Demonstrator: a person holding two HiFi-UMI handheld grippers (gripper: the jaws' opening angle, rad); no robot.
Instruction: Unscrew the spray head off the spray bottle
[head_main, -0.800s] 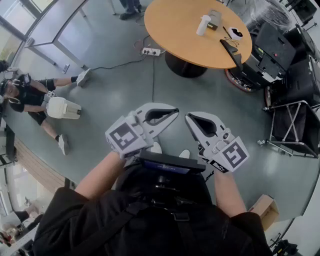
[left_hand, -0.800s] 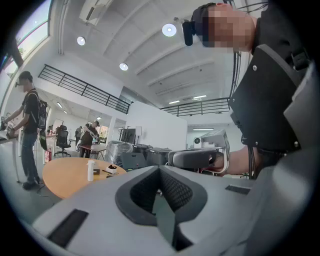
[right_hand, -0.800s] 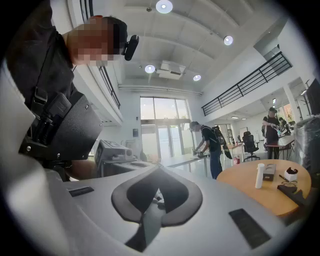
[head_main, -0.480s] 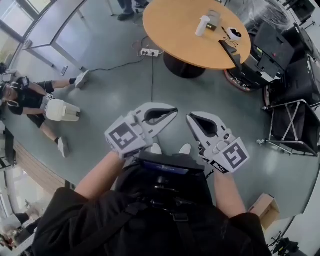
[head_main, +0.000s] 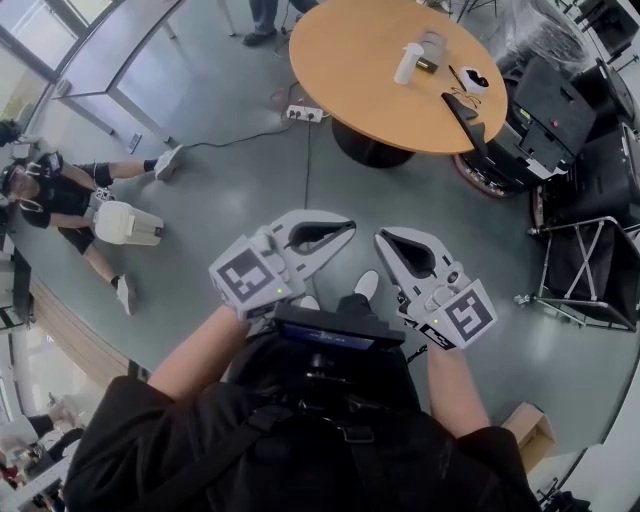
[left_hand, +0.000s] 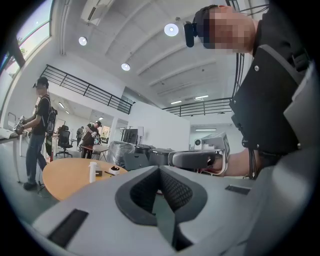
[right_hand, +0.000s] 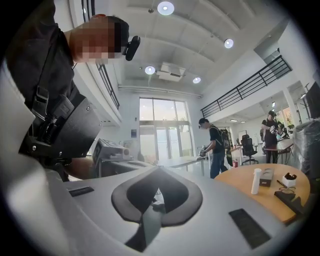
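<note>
White and upright, the spray bottle (head_main: 408, 50) stands on the round wooden table (head_main: 350, 60), in the table's far right part. It is too small here to tell its spray head from its body, and nothing touches it. Just beside it on the table lies a small dark box (head_main: 430, 48). Nearer the table's right edge sits a small white-and-black object (head_main: 473, 76). A black angular piece (head_main: 462, 105) overlaps the table's right rim.

On the grey floor (head_main: 400, 200), just left of the table's dark pedestal (head_main: 370, 135), lies a white power strip (head_main: 305, 113). Its cord runs away from the table to the left. Black equipment cases (head_main: 545, 110) stand to the right of the table.

Both grippers are held level over the floor, well short of the table on its near side. The left gripper (head_main: 347, 227) has its jaws pressed together with nothing between them. The right gripper (head_main: 382, 240) is closed and empty in the same way. Their tips lean toward each other, near but apart, and both point roughly toward the table.

Far to the left of the table, a person (head_main: 60, 195) sits on the floor beside a white container (head_main: 125, 220). A cardboard box (head_main: 527, 420) lies well off the table's near right side.
</note>
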